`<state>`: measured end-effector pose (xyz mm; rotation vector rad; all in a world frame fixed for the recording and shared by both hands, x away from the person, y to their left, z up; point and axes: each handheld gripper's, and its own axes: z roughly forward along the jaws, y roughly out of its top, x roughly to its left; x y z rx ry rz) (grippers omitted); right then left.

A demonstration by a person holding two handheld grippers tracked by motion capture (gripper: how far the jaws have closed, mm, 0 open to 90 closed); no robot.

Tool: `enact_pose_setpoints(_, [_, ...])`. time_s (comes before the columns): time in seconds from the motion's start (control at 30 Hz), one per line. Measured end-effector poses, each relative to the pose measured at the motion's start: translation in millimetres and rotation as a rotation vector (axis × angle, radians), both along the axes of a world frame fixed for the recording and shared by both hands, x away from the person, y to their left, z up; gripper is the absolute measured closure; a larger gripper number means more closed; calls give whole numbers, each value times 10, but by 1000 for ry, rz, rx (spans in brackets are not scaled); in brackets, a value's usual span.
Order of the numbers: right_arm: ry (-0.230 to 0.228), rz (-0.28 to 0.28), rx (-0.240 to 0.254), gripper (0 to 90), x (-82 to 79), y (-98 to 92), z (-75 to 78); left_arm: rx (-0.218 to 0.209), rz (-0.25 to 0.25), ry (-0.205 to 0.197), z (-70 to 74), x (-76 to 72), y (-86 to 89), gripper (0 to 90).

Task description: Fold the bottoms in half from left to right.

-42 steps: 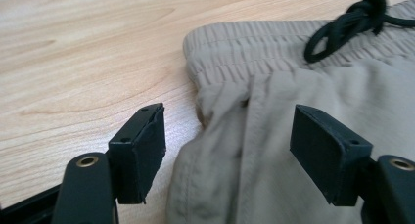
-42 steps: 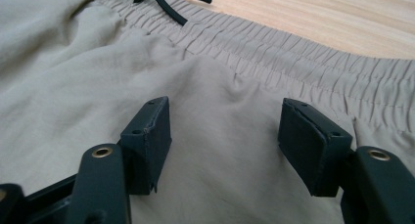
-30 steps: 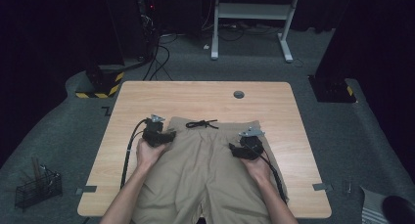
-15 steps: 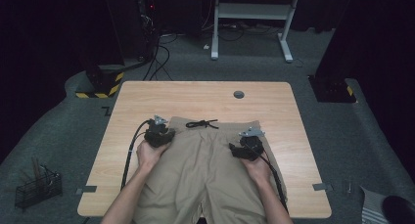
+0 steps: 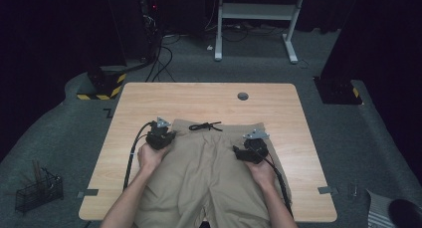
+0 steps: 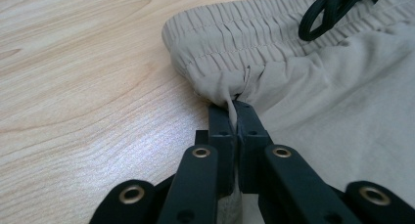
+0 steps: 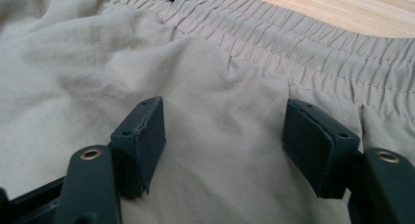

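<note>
Shorts (image 5: 209,163), khaki, lower centre of counter (image 5: 209,96): light, limp, elastic-waisted. Left hand-held gripper (image 6: 234,106) had just pinched the waistband corner; right hand-held gripper (image 7: 222,136) gaped wide over fabric, gripping nothing.

Right gripper (image 7: 222,145) jaws wide apart over tan shorts (image 7: 220,82).

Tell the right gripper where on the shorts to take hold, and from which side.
Grip the elastic waistband at the shorts' right corner, coming in from the leg side, low and flat. The right gripper already hangs open just short of it, and the left gripper pinches the matching corner.
</note>
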<state>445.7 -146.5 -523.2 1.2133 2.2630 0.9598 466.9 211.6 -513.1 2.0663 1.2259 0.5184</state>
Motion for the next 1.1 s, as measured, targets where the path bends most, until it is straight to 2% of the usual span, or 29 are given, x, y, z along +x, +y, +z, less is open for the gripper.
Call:
enact_pose_setpoints(0.23, [0, -1, -1, 325, -2, 1, 0, -50, -17, -17, 124, -58, 36, 881])
enact_pose_setpoints(0.4, [-1, -1, -2, 324, -2, 2, 1, -64, -27, -18, 169, -80, 45, 881])
enact_pose_setpoints(0.57, [-1, -1, -2, 324, -2, 2, 0, -95, -38, -16, 224, -103, 57, 883])
enact_pose_setpoints(0.6, [-1, -2, -2, 324, -3, 3, 1, -92, -41, -9, 239, -103, 52, 883])
enact_pose_setpoints(0.67, [-1, -1, -1, 324, -2, 2, 0, -82, -55, -20, 291, -107, 36, 883])
enact_pose_setpoints(0.77, [-1, -1, -1, 324, -2, 1, 0, -88, -72, -36, 386, -129, -2, 884])
enact_pose_setpoints(0.9, [0, -2, -1, 323, -1, 1, 0, -81, -88, -37, 446, -145, -31, 884])
enact_pose_setpoints(1.1, [1, -2, 0, 323, 0, 0, 0, -113, -118, -51, 575, -168, -83, 885])
